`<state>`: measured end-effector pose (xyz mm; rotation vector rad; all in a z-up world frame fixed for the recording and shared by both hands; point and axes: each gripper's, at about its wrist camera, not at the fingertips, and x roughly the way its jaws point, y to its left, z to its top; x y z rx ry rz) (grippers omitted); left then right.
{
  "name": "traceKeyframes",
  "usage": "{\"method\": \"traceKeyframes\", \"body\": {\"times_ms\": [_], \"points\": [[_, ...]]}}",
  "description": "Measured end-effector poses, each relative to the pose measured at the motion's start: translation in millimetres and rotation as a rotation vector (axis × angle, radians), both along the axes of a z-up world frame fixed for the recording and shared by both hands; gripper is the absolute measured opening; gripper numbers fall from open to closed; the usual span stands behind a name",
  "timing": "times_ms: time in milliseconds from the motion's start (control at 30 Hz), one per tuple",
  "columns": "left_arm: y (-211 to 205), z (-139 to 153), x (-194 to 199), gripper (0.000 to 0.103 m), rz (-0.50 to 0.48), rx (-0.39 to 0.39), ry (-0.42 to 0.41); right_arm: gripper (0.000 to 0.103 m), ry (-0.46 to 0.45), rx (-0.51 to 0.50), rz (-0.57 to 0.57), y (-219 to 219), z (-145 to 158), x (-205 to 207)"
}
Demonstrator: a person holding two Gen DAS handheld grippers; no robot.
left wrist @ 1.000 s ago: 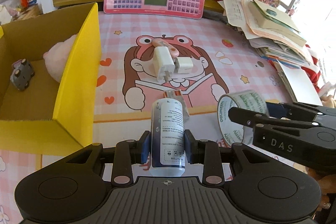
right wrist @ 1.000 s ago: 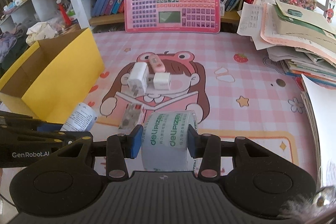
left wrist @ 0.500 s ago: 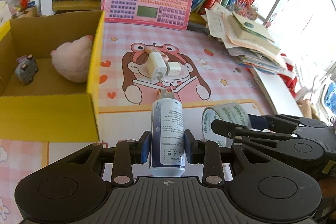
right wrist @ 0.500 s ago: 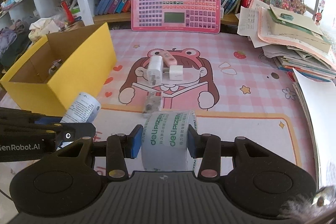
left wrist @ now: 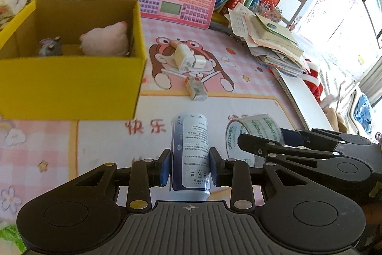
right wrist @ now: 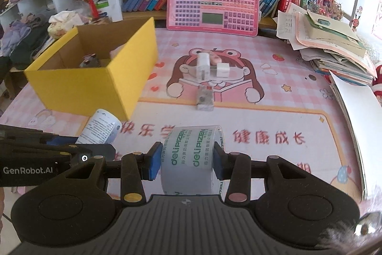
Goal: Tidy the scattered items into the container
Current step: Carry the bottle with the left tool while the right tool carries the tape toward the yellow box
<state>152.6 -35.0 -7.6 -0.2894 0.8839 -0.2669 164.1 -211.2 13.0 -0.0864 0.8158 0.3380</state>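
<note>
My left gripper (left wrist: 190,167) is shut on a white and blue bottle (left wrist: 191,152), held above the mat in front of the yellow cardboard box (left wrist: 71,85). The box holds a pink plush (left wrist: 105,40) and a small grey toy (left wrist: 50,47). My right gripper (right wrist: 188,163) is shut on a roll of clear tape (right wrist: 191,159), to the right of the left gripper. On the mat lie two white chargers (right wrist: 203,67), a pink item (right wrist: 216,60) behind them and a small clear packet (right wrist: 204,99). The box also shows in the right wrist view (right wrist: 95,83).
A pink keyboard toy (right wrist: 214,4) leans against the bookshelf at the back. A pile of papers and books (right wrist: 334,44) sits at the right edge of the pink cartoon mat (right wrist: 274,116). Shelves with clutter stand left of the box.
Both grippers have pulled back and risen with their loads. The box and the items on the mat now look farther away and the box's inside shows more.
</note>
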Motion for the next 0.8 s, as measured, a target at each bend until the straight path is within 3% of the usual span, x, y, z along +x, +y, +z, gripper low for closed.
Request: {"method": "traceKeyframes", "body": {"times_ms": [333, 800], "points": [[39, 0, -51, 0.031, 0.026, -0.025, -0.008, 0.041, 0.001, 0.004, 0.013, 32, 2, -48], [98, 0, -99, 0.031, 0.138, -0.046, -0.016, 0.041, 0.011, 0.011, 0.14, 90, 0, -83]]}}
